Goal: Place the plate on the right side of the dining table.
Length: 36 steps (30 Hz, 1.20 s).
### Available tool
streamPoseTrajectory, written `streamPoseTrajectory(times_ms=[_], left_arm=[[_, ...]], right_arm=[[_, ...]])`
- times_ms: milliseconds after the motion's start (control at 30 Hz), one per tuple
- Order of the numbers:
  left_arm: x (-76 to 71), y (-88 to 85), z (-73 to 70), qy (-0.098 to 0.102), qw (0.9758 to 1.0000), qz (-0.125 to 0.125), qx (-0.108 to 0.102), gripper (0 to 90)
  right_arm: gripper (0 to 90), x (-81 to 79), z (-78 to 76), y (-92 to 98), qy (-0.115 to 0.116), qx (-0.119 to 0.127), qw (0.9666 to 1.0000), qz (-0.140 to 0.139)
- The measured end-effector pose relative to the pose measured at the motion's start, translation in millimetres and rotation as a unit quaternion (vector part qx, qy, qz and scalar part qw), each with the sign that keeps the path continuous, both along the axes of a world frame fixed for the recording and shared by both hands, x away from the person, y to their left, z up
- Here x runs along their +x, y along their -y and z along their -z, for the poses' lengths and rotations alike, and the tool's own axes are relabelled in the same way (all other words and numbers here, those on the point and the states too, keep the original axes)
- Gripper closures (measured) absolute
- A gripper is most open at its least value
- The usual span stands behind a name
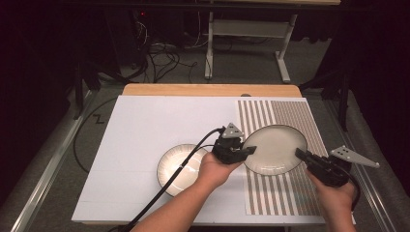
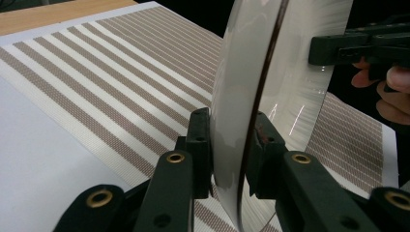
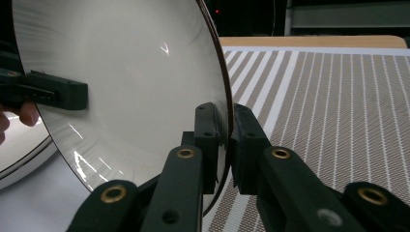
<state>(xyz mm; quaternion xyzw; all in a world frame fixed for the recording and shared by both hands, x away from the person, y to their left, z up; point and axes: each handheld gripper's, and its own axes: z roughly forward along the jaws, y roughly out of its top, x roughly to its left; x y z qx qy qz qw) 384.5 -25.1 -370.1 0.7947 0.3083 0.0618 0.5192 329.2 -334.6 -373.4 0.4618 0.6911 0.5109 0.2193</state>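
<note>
grip: left hand-held gripper (image 1: 247, 150) and right hand-held gripper (image 1: 300, 154) each clamped opposite rims of the plate (image 1: 274, 149) | place: lifted above striped mat (image 1: 290, 193), beside bowl (image 1: 180, 169) | risk: thin rim holds might slip; uneven pull could tilt plate onto bowl

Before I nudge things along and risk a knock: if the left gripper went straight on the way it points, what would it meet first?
Probably the right gripper, clamped on the far rim of the same plate the left gripper holds; depth is uncertain.

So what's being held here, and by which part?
The plate, by its rim: left gripper on its left edge, right gripper on the opposite edge, above the striped mat.
</note>
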Motion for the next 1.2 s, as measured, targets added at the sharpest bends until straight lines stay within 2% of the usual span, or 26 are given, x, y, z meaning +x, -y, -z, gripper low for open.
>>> streamPoseTrajectory(times_ms=[167, 600, 1200], left_arm=[[5.5, 12.6, 3.8, -0.002, 1.0000, 0.000, 0.001, 73.6], [23.5, 45.2, 18.1, -0.007, 0.9999, -0.007, 0.010, 70.6], [37.4, 57.3, 30.1, -0.024, 0.9993, -0.017, 0.023, 68.6]], right_arm=[[85.7, 0.4, 0.7, 9.9, 0.000, 0.007, 0.9999, 0.013], [85.6, 7.1, 9.7, 30.6, -0.006, -0.006, 0.9984, 0.056], [85.6, 18.6, 20.0, 37.0, -0.011, -0.019, 0.9974, 0.069]])
